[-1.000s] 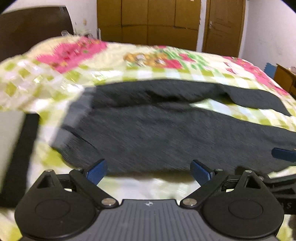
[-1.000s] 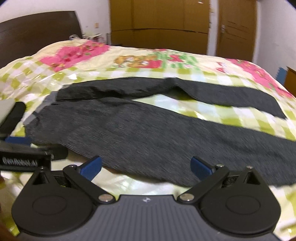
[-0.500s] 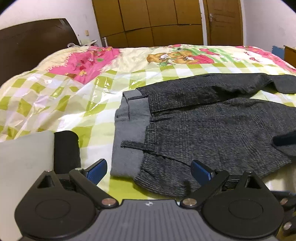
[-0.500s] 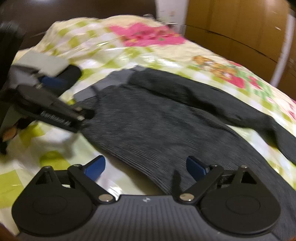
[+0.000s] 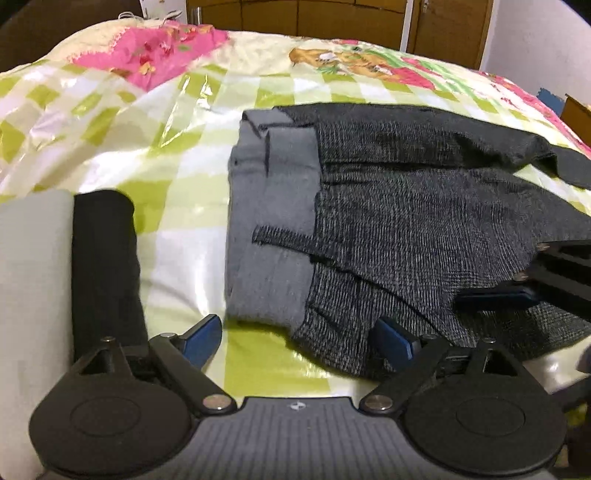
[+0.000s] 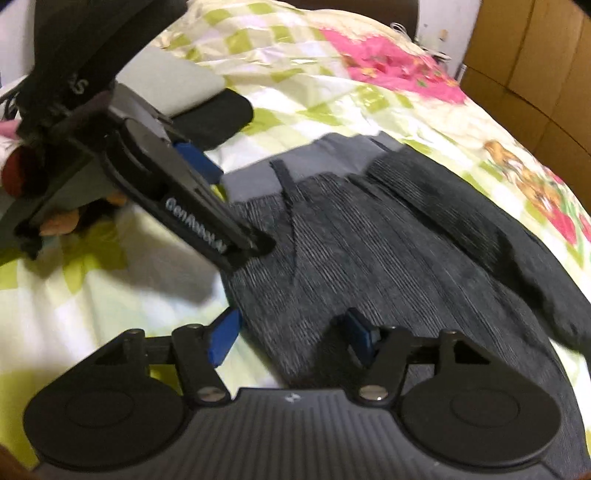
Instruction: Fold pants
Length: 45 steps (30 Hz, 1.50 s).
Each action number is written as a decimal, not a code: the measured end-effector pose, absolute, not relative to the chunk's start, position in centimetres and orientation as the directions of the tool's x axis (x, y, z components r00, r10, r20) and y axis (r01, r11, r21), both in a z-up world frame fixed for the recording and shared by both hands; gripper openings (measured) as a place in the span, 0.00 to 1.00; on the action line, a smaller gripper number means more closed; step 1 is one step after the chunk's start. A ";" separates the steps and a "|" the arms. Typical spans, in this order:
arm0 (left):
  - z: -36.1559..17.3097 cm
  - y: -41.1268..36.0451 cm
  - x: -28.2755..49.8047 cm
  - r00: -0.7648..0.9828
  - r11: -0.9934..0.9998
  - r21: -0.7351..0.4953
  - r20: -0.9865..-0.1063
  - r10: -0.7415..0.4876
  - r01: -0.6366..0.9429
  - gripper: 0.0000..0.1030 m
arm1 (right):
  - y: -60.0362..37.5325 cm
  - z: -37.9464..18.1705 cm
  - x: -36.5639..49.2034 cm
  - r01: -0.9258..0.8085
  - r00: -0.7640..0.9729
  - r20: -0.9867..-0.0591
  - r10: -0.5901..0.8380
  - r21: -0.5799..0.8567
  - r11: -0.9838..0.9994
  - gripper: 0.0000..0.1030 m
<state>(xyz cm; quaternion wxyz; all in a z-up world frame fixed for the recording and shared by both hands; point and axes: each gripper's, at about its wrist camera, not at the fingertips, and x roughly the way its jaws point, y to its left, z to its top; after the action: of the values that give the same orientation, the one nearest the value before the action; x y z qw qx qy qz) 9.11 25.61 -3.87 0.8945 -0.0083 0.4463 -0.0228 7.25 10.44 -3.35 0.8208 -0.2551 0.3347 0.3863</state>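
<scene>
Dark grey pants (image 5: 406, 229) lie flat on the bed with the lighter grey waistband (image 5: 266, 236) turned out at the left and the legs running right. My left gripper (image 5: 295, 336) is open just above the near waist corner. My right gripper (image 6: 291, 336) is open with its fingers on either side of the near hem edge of the pants (image 6: 388, 258). The right gripper's blue fingertips (image 5: 495, 297) show at the right of the left wrist view. The left gripper's blue fingertips (image 6: 195, 158) show at the upper left of the right wrist view.
The bed has a glossy yellow-green checked cover (image 5: 110, 122) with pink flower prints. A grey and black folded item (image 5: 103, 266) lies left of the waistband. Wooden wardrobes (image 5: 332, 14) stand behind the bed.
Both grippers have swung left and come in low over the waist end of the pants. The right gripper's jaws stand closer together than before.
</scene>
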 end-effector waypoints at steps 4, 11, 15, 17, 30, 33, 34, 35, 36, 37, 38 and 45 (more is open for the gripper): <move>-3.6 25.9 8.2 0.577 0.999 -0.034 -0.816 -0.045 0.030 0.97 | 11.5 -3.4 7.6 -0.821 0.417 -0.784 0.461 -0.108 0.560 0.49; -2.3 26.7 6.2 0.581 0.998 -0.049 -0.811 -0.060 0.034 0.85 | 11.4 -3.1 7.7 -0.847 0.331 -0.804 0.493 -0.023 0.531 0.47; -2.0 27.6 7.0 0.608 0.996 -0.065 -0.789 -0.092 0.065 0.85 | 11.9 -2.6 8.4 -0.833 0.394 -0.777 0.492 -0.074 0.549 0.43; -1.9 27.7 7.8 0.626 0.995 -0.077 -0.773 -0.102 0.067 0.86 | 12.4 -2.9 7.9 -0.835 0.418 -0.769 0.483 -0.115 0.538 0.46; -2.9 27.5 9.7 0.566 0.995 -0.073 -0.819 -0.095 0.062 0.68 | 12.7 -3.3 7.8 -0.834 0.391 -0.776 0.495 -0.072 0.546 0.12; -2.8 27.3 9.4 0.553 0.996 -0.066 -0.829 -0.087 0.057 0.66 | 13.1 -3.3 7.9 -0.842 0.375 -0.784 0.495 -0.064 0.536 0.13; -2.7 27.1 9.2 0.549 0.996 -0.064 -0.832 -0.085 0.058 0.65 | 13.2 -3.2 8.0 -0.844 0.365 -0.787 0.498 -0.055 0.533 0.13; -2.5 27.0 8.7 0.540 0.996 -0.065 -0.837 -0.087 0.061 0.65 | 13.3 -3.1 8.1 -0.847 0.357 -0.789 0.500 -0.047 0.530 0.12; -2.5 27.0 8.5 0.532 0.996 -0.066 -0.842 -0.089 0.062 0.65 | 13.2 -2.9 8.3 -0.848 0.342 -0.793 0.504 -0.029 0.529 0.12; -2.4 27.0 7.9 0.523 0.996 -0.069 -0.848 -0.092 0.063 0.65 | 12.9 -2.7 8.5 -0.850 0.322 -0.798 0.510 -0.007 0.527 0.12; -2.4 27.0 7.1 0.512 0.996 -0.069 -0.854 -0.092 0.064 0.65 | 12.4 -2.5 8.8 -0.853 0.296 -0.801 0.520 0.023 0.521 0.12; -0.6 26.6 4.6 0.552 0.999 -0.029 -0.833 -0.046 0.038 0.65 | 11.3 -1.8 8.5 -0.828 0.234 -0.782 0.577 0.150 0.540 0.14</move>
<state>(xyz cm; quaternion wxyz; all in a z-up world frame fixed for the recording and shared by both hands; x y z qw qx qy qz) 4.63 26.58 -0.59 0.8808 -0.0040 0.4729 -0.0237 8.51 11.26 -1.77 0.7710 -0.1501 0.4187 0.4557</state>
